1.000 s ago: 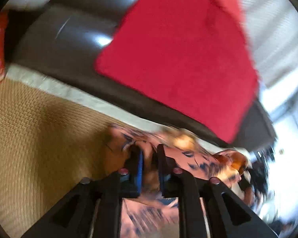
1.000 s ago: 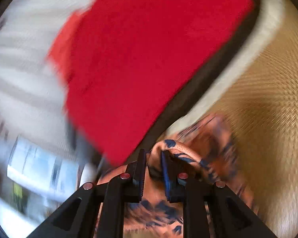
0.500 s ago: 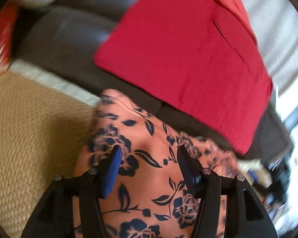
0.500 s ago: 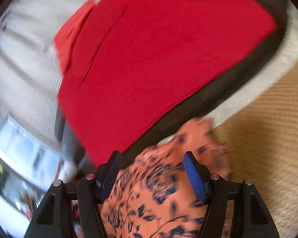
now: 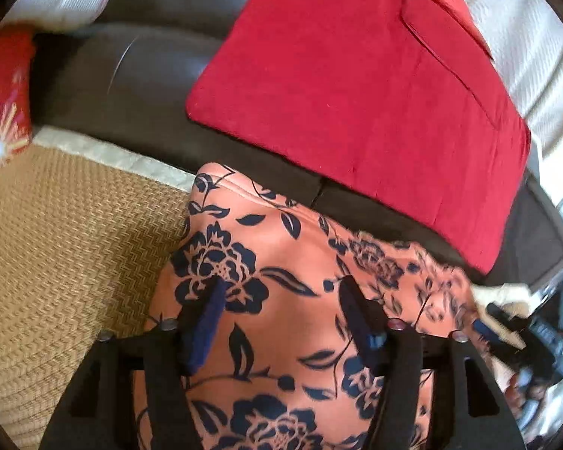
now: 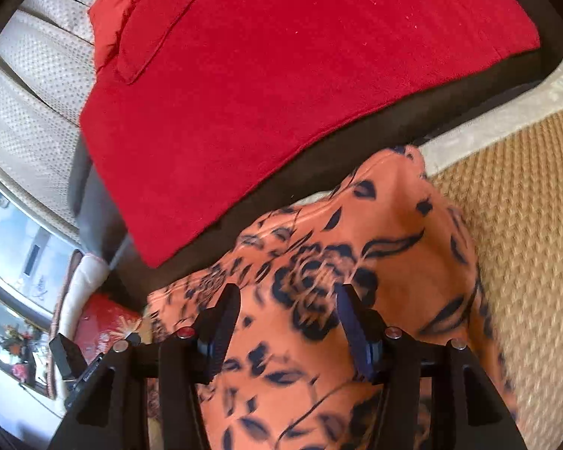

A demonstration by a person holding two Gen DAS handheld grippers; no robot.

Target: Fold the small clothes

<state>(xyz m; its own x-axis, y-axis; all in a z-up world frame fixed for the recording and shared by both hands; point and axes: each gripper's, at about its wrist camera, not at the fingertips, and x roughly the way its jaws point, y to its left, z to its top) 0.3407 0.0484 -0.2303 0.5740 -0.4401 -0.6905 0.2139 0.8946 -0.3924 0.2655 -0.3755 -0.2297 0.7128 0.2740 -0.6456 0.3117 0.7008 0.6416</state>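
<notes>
Left wrist view: the left gripper [image 5: 281, 292] is held over the orange floral garment [image 5: 292, 322], fingers spread apart, nothing clamped between them. The garment is spread on the woven mat [image 5: 67, 243], its far edge lapping onto the dark sofa [image 5: 150, 75]. A red cloth [image 5: 356, 75] is seen on the sofa beyond the garment; a red patterned cushion [image 5: 3, 101] is noted at the sofa's left end.

Right wrist view: the right gripper [image 6: 287, 300] is likewise held over the garment [image 6: 356, 262], fingers apart and empty. Whether the fingertips touch the fabric cannot be told.
</notes>
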